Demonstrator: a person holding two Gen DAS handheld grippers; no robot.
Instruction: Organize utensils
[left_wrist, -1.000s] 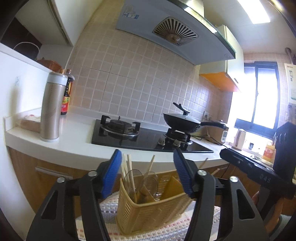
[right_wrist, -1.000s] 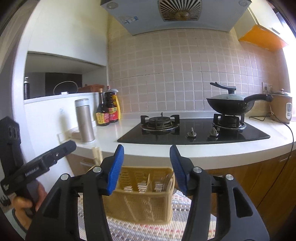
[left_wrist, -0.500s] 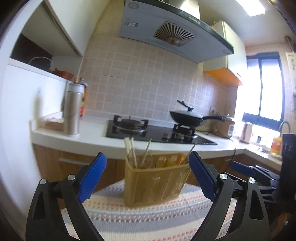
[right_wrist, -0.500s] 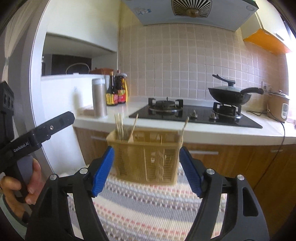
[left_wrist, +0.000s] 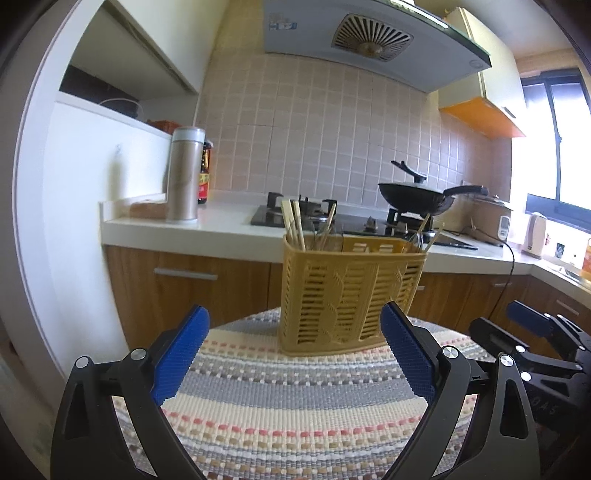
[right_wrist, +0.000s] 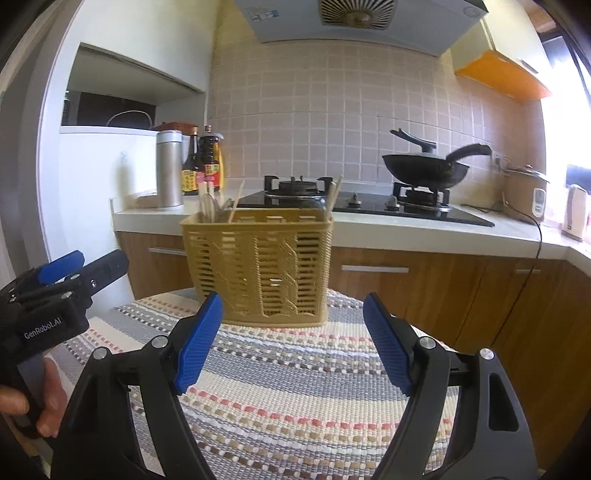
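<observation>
A yellow slatted utensil basket (left_wrist: 351, 291) stands upright on a striped woven mat (left_wrist: 295, 398); it also shows in the right wrist view (right_wrist: 258, 266). Wooden chopsticks (left_wrist: 293, 225) and metal utensils stick up out of it, as the right wrist view (right_wrist: 218, 206) also shows. My left gripper (left_wrist: 291, 350) is open and empty, low over the mat in front of the basket. My right gripper (right_wrist: 293, 339) is open and empty, also in front of the basket. Each gripper shows at the edge of the other's view.
Behind the mat runs a white counter (left_wrist: 221, 229) with a gas hob (right_wrist: 351, 203), a black wok (right_wrist: 424, 168), a steel flask (left_wrist: 184, 173) and sauce bottles (right_wrist: 203, 166). Wooden cabinets (right_wrist: 406, 280) stand below. A rice cooker (right_wrist: 524, 192) is at right.
Both grippers have pulled back and dropped lower, away from the basket, and their jaws have opened wider. The basket now stands free on the mat ahead of them.
</observation>
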